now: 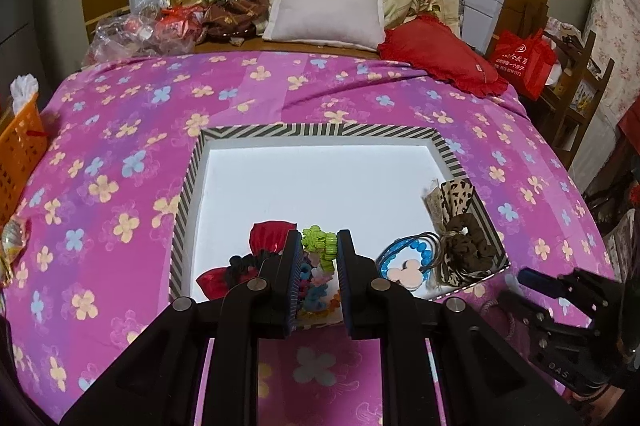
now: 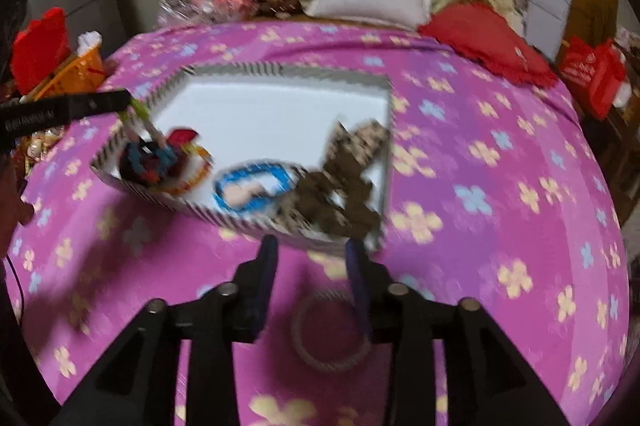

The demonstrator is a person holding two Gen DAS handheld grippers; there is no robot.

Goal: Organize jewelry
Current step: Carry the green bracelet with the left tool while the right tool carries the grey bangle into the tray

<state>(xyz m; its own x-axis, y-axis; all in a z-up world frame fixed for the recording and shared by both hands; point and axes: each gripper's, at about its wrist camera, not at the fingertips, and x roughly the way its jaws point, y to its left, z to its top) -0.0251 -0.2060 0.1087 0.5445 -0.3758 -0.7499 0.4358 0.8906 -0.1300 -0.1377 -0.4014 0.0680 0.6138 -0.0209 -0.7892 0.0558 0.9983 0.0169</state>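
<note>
Bed: pink sheet with a pale flower print [image 1: 120, 113] covers it; everything here lies on it
Tray: shallow white box with a black-and-white striped rim [image 1: 280, 130], sitting flat in the middle of the sheet
Left gripper [image 1: 320, 258]: over the near left corner of the tray, its fingers closed narrow on a multicoloured string of beads with a lime-green end [image 1: 324, 244]; in the right wrist view the string hangs down from the fingers towards that corner
Right gripper [image 2: 312, 258]: fingers apart with nothing pressed between them, above the sheet just outside the tray's near edge
Loop: a thin pale striped ring [image 2: 332, 330] lies flat on the sheet under the right fingers, outside the tray; whether the right-hand finger touches it I cannot tell
Near left corner of tray: red satin scrunchie [image 1: 272, 234] and a dark ruffled piece beside it, under the hanging beads
Near middle of tray: blue bead bracelet [image 1: 420, 252] with a pink mouse-head charm [image 1: 406, 272] inside its loop
Near right corner of tray: leopard-print bow [image 1: 456, 201] leaning on the rim, brown scrunchie [image 1: 464, 250] against it
Far half of tray: bare white floor
Head of bed: white pillow [image 1: 328, 5] and red frilled cushion [image 1: 436, 57], well apart from the tray
Left edge: orange plastic basket [image 1: 20, 145]
</note>
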